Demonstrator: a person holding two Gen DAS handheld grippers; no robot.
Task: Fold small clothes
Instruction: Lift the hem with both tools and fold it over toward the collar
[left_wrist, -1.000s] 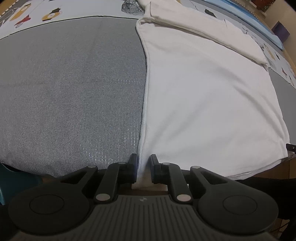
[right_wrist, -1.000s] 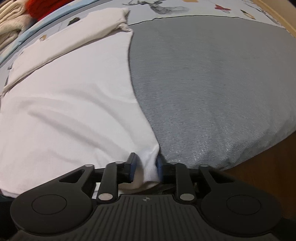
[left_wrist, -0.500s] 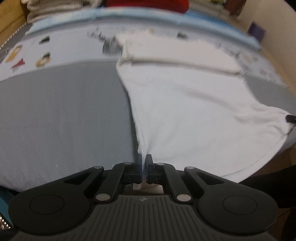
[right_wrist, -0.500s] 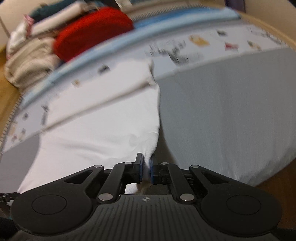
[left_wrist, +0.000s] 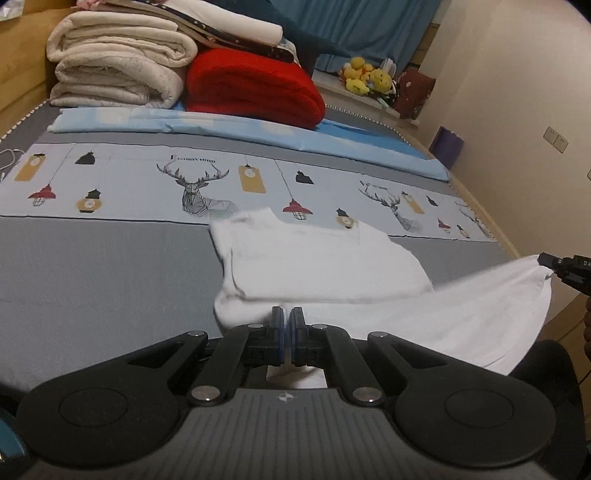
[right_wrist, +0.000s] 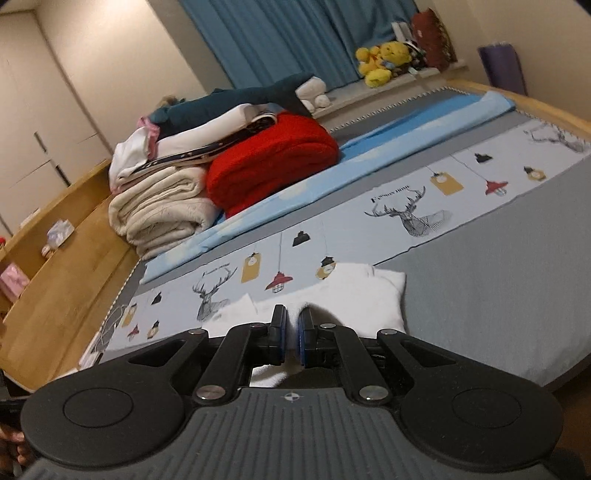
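Note:
A white T-shirt (left_wrist: 317, 258) lies on the grey bedcover, its near hem lifted off the bed. My left gripper (left_wrist: 287, 325) is shut on one bottom corner of the hem. My right gripper (right_wrist: 291, 332) is shut on the other corner, with white cloth pinched between its blue pads. In the left wrist view the right gripper's tip (left_wrist: 554, 263) shows at the far right, and the raised hem stretches between the two. The T-shirt (right_wrist: 365, 295) in the right wrist view is mostly hidden behind the fingers; its upper part rests on the bed.
Stacked cream blankets (left_wrist: 118, 59) and a red blanket (left_wrist: 251, 88) sit at the back of the bed, with a rolled light-blue sheet (left_wrist: 236, 129) before them. Yellow plush toys (right_wrist: 384, 59) stand on the sill. A wooden bed edge (right_wrist: 55, 302) runs along the left.
Both grippers have risen with the shirt's bottom corners, lifting the hem off the bed. The views have tilted up from the flat shirt to the room beyond.

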